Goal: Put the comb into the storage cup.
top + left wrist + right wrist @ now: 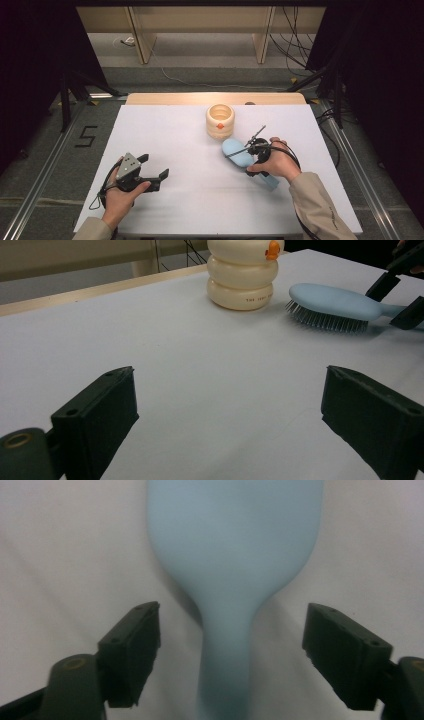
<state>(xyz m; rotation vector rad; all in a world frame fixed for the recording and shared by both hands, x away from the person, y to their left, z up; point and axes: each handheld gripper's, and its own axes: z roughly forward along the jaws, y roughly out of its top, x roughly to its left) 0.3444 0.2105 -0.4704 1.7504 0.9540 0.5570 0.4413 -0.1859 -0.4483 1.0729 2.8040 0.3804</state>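
The left gripper (156, 176) rests open and empty on the near left of the table (165, 210), well apart from the work. To its right, the light blue hairbrush (239, 152) lies bristles-down just beside the cream container (220, 120), its handle running toward the person's right side. The right gripper (232, 650) hangs over it, jaws wide either side of the neck, not yet touching.

The hairbrush (237, 152) is pale blue, the ringed container (220, 121) cream with an orange spot, the surface (190, 200) white.
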